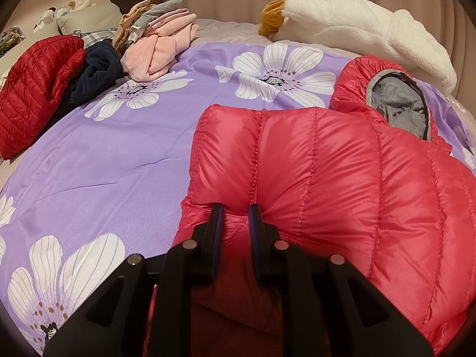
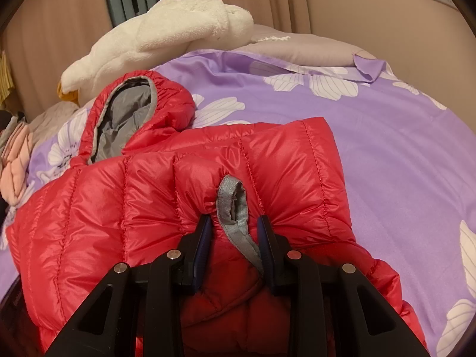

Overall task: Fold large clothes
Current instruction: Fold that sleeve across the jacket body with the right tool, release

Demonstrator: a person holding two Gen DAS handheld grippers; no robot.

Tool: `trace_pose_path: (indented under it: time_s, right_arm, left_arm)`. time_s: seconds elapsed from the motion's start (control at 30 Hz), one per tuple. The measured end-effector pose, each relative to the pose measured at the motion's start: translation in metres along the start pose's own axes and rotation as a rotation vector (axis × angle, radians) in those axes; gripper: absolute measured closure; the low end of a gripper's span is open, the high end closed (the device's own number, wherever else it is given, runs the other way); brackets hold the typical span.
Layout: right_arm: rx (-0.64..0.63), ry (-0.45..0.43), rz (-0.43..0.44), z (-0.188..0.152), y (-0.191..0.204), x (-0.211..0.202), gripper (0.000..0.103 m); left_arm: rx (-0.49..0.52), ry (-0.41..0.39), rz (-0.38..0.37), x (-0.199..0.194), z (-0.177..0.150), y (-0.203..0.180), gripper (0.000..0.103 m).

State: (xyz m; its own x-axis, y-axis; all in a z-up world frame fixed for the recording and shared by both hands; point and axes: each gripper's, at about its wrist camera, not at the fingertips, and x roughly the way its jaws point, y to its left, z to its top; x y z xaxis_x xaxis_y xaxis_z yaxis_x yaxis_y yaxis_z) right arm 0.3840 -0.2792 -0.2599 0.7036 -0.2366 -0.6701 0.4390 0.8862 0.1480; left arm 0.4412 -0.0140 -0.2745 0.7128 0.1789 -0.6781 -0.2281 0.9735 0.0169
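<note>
On the bed (image 1: pixel 104 160), both tools, left (image 1: pixel 236 209) and right (image 2: pixel 235 221), clamp the puffy, slippery red down jacket's (image 1: pixel 342 163) near folded edge; grip thick bunches, since thin shell slides.

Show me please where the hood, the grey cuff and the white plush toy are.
hood (image 2: pixel 125 116): right wrist view, grey lining.
grey cuff (image 2: pixel 235 205): right wrist view, band's middle.
white plush toy (image 1: pixel 357 26): left wrist view, body.

The left gripper (image 1: pixel 236 208) is matte black plastic: two slim fingers (image 1: pixel 216 223) lined with dark blue pads, each hinged on angular arms with triangular cut-outs. Round silver pins (image 1: pixel 189 244) mark the joints beside the fingers. The right gripper (image 2: pixel 235 220) has the same build, with black arms, blue-lined fingers (image 2: pixel 265 235) and silver pins (image 2: pixel 293 254).
</note>
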Motion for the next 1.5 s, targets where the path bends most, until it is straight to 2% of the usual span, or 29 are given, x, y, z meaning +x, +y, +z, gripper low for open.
trace_pose_path:
  time_s: [1.3,1.4,1.43,1.5]
  right_arm:
    - [0.005,0.000,-0.002,0.000,-0.001,0.000,0.073]
    - [0.001,0.003,-0.006,0.001,-0.001,-0.001,0.072]
    - [-0.005,0.008,-0.006,0.002,0.000,-0.004,0.072]
    - [-0.048,0.031,-0.002,0.002,0.001,-0.015,0.071]
  left_arm:
    - [0.000,0.003,0.004,0.001,0.001,0.000,0.086]
    - [0.000,0.007,0.021,-0.002,0.001,0.002,0.083]
    - [0.001,0.012,0.027,-0.005,0.001,0.004,0.078]
    - [0.027,0.022,0.025,-0.021,0.000,0.011,0.057]
